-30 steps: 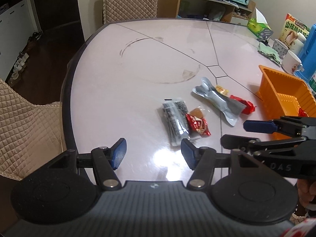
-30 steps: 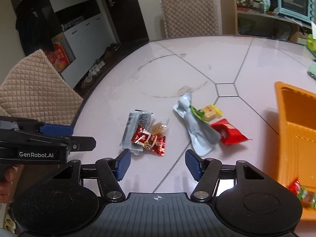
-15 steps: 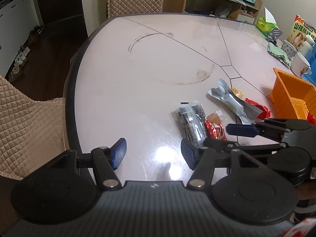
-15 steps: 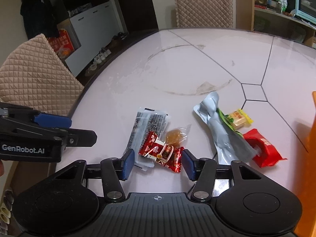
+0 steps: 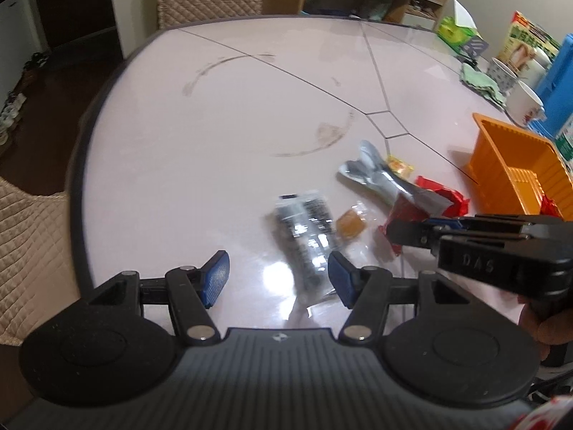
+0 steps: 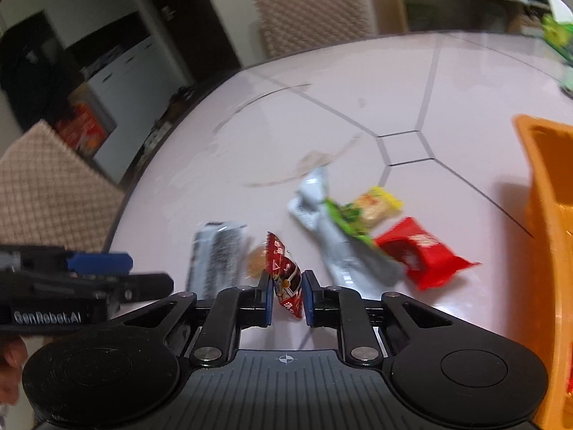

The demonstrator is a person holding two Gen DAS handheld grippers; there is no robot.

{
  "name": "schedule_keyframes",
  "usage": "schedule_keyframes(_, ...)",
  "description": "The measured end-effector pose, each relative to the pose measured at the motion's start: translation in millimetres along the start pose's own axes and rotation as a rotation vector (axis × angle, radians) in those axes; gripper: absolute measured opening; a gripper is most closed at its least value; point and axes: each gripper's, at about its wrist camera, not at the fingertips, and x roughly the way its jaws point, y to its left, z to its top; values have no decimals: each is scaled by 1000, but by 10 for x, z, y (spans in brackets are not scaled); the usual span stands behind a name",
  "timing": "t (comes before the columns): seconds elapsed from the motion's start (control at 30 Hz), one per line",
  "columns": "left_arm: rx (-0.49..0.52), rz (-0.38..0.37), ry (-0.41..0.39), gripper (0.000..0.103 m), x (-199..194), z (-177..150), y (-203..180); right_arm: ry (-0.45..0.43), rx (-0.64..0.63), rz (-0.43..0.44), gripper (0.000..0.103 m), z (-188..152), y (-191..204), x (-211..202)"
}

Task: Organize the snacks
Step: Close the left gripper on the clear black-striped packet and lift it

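The right gripper (image 6: 288,295) is seen low in the middle of the right wrist view, its jaws drawn narrow and clamped on a dark red snack packet (image 6: 284,279), which stands on edge between the blue pads; the packet's lower end is hidden behind the fingers. Just behind it an orange candy (image 6: 256,263) is partly covered, and a blurred black-and-clear packet (image 6: 218,259) lies to its left. Toward the centre right a silver pouch (image 6: 338,251), a yellow snack (image 6: 376,206) and a bright red packet (image 6: 422,252) are clustered on the pale table (image 6: 322,114). The orange basket (image 6: 544,215) is cut off by the right edge of the frame. In the left wrist view the left gripper (image 5: 277,277) is held wide with nothing between its pads, above the smeared black-and-clear packet (image 5: 306,229). What the right gripper (image 5: 401,231) grips is mostly masked there by its own fingers.
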Motion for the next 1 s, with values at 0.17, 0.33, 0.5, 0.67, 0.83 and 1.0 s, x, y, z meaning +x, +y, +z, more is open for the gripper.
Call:
schedule_keyframes(0.17,17,-21,20,58,195,83,-146,-9,37,-16,19,7,-123,-95)
schedule_keyframes(0.33,48,-4,32,56,350,122,-234,-9,46,-12,19,8,-152,-135)
schedule_keyframes(0.5,59,-6,37,40,408,144,-235,-7,53,-10,19,12,-174,-141)
schedule_keyframes(0.67,46,10,26,35,347,111,-111,-3,56,-3,19,32,-192,-125)
schedule_keyframes(0.83,-6,50,38,35,230,13,189,1,56,0,19,28,-193,-129)
schedule_keyframes(1.0,-44,54,48,38,176,-23,368,6,53,1,19,30,-195,-127)
